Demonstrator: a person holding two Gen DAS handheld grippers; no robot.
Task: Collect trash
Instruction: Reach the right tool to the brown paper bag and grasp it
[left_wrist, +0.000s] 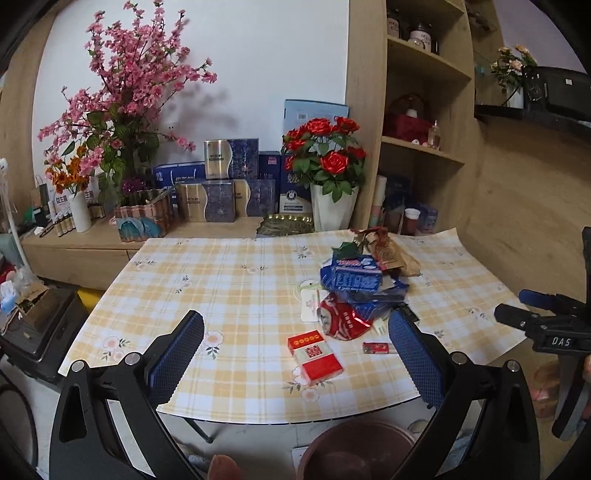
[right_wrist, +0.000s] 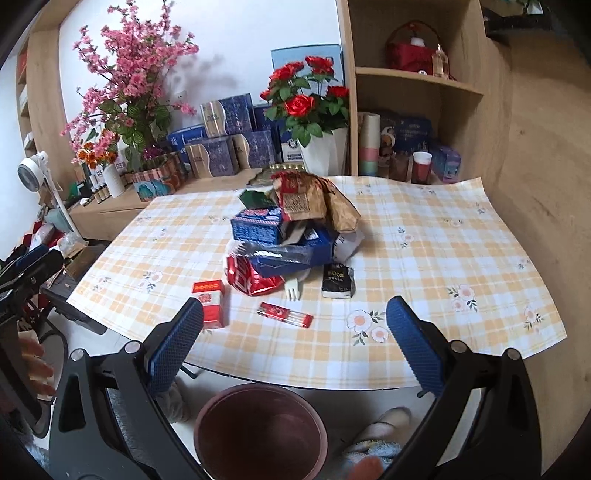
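A heap of trash (left_wrist: 364, 280) (right_wrist: 291, 229) lies mid-table: blue boxes, brown paper bags, a red foil wrapper (left_wrist: 341, 321) (right_wrist: 253, 277). In front of it sit a red cigarette pack (left_wrist: 314, 356) (right_wrist: 210, 304), a thin red packet (right_wrist: 285, 314) (left_wrist: 376, 347), a black pack (right_wrist: 338, 280) and a white plastic fork (right_wrist: 293, 288). My left gripper (left_wrist: 295, 350) hangs open above the near table edge, the cigarette pack between its fingers in view but farther off. My right gripper (right_wrist: 295, 339) is open too, over the near edge. A brown bin (right_wrist: 260, 430) (left_wrist: 356, 448) stands on the floor below.
The table wears a yellow checked cloth (right_wrist: 443, 258). Behind it a low cabinet holds a red rose pot (right_wrist: 325, 147), pink blossoms (right_wrist: 129, 85) and blue boxes. Wooden shelves (right_wrist: 417, 77) rise at the right. A person's slippered feet (right_wrist: 384, 424) stand by the bin.
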